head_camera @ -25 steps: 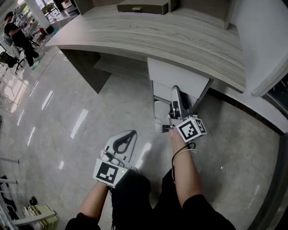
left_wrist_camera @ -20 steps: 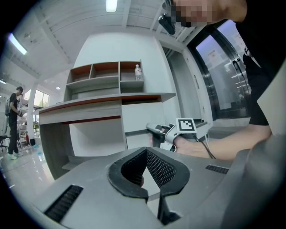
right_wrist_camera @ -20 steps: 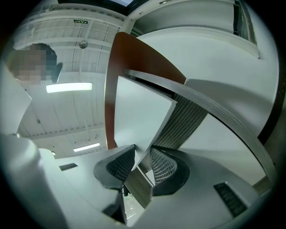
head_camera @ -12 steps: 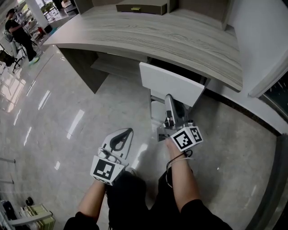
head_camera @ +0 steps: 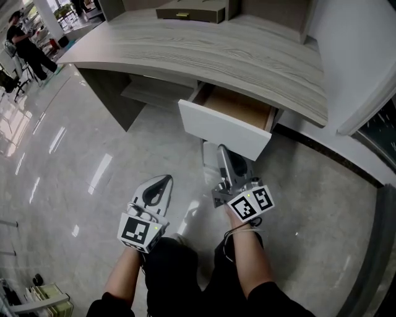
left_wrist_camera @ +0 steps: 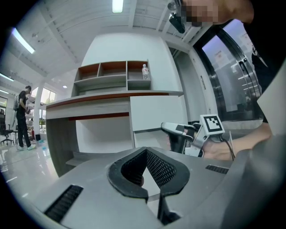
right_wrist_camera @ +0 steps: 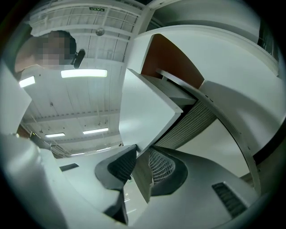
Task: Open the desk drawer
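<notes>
In the head view the tips of the right gripper (head_camera: 219, 150) are tucked beneath the lower edge of the drawer's white front panel and cannot be made out there; its own view shows that edge wedged between the two ribbed dark pads, jaws closing and pressing on it, the panel rising flat and smooth above the right gripper (right_wrist_camera: 136, 151); the drawer (head_camera: 238, 108) stands drawn out from under the front edge of the desk top (head_camera: 247, 56), near its right end, with its rear part hidden under the top; what shows of the inside is bare brown wood, box-shaped and shallow; the desk top is grey wood-grain laminate with a curved front edge, and a low box (head_camera: 185, 9) at its far edge is cut off by the frame; the left gripper (head_camera: 166, 179) hangs over the glossy, reflective floor (head_camera: 74, 155), well apart from the desk, jaw tips together around a leaf-shaped gap with nothing in it (left_wrist_camera: 146, 151); a distant person (head_camera: 25, 43) at the top left corner is too small to make out.
</notes>
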Action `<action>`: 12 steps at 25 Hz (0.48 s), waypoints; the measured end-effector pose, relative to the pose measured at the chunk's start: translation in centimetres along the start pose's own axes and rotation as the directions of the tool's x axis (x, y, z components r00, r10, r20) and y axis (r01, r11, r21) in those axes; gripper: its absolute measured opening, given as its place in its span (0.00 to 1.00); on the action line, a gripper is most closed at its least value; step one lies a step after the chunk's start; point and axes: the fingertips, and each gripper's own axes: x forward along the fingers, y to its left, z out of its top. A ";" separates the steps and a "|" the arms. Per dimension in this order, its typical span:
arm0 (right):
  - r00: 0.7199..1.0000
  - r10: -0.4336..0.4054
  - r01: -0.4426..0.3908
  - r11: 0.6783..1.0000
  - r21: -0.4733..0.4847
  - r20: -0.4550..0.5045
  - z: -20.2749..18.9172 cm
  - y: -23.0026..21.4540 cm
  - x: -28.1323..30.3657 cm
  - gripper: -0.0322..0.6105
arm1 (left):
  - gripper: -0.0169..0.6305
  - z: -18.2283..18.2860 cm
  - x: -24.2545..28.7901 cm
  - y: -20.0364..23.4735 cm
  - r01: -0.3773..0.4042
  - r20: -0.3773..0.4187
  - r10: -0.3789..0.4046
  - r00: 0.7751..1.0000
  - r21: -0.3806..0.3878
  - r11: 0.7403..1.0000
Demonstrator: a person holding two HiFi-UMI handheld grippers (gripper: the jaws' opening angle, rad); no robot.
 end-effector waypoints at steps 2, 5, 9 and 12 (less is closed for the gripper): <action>1.000 0.004 -0.004 1.000 -0.001 0.001 -0.1 0.4 -0.2 0.17 | 0.03 -0.1 0.1 -0.1 0.002 -0.004 -0.002 1.000 0.006 1.000; 1.000 0.015 -0.015 1.000 -0.008 0.000 -0.2 1.1 -0.6 0.17 | 0.03 0.0 0.0 0.0 -0.011 0.003 0.011 1.000 -0.016 1.000; 0.999 0.035 -0.035 0.999 -0.028 -0.016 -0.6 2.4 -1.6 0.17 | 0.03 -0.6 -0.2 0.3 -0.011 -0.012 0.011 1.000 0.003 1.000; 0.999 0.045 -0.046 0.998 -0.031 -0.026 -0.8 3.1 -2.2 0.17 | 0.03 -0.5 0.0 0.1 -0.012 -0.008 0.012 1.000 -0.002 1.000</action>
